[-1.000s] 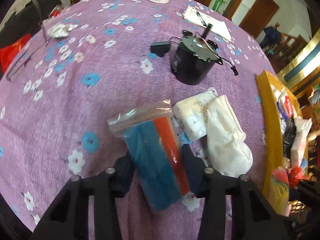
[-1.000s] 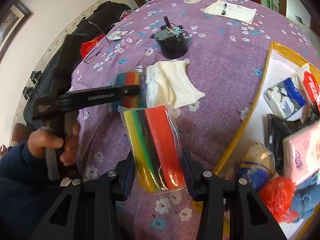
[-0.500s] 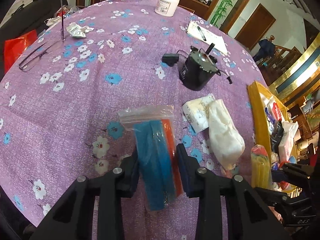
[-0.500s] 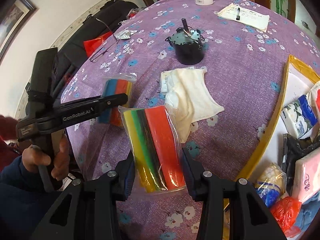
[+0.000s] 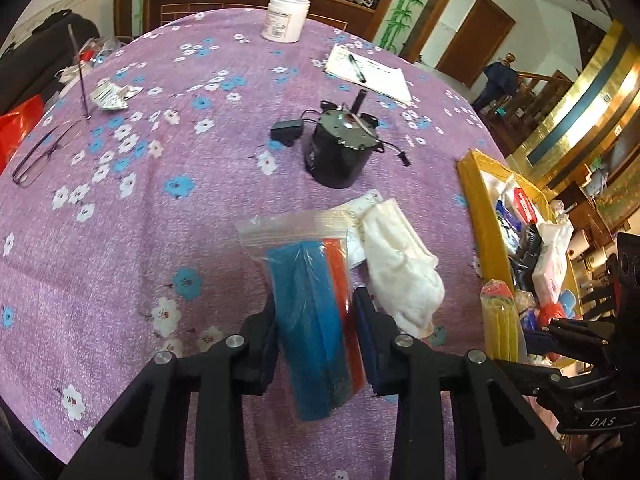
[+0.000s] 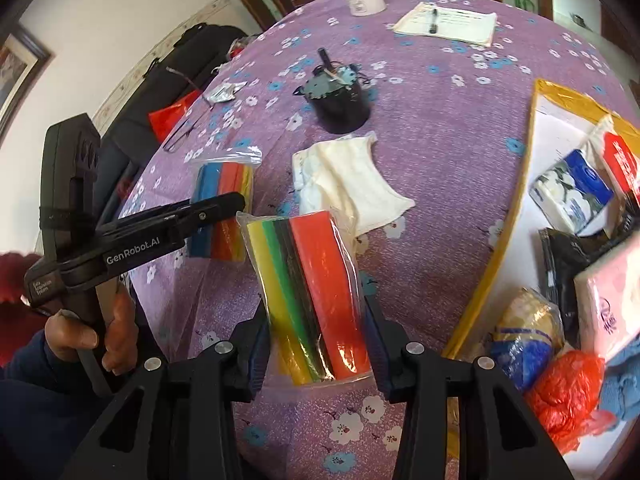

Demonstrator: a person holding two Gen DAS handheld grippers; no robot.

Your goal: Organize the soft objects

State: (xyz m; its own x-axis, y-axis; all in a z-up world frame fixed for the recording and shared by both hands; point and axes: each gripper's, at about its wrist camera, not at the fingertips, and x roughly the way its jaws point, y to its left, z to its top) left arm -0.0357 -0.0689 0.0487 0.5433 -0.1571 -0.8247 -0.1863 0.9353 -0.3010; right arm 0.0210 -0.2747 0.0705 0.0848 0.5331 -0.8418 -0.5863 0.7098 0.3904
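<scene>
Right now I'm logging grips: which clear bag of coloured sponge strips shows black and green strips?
The bag in the right gripper, the yellow-green-black-red bag. The blue-and-orange bag, clamped in the left gripper, shows no black or green.

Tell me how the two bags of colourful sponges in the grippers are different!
The left gripper holds a bag showing mostly blue with an orange strip. The right gripper holds a bag showing yellow, green, black and a wide red band. The left bag's clear zip top is flat and plain to see; the right bag's top is crumpled. Both are clear plastic bags, squeezed between the fingers.
</scene>
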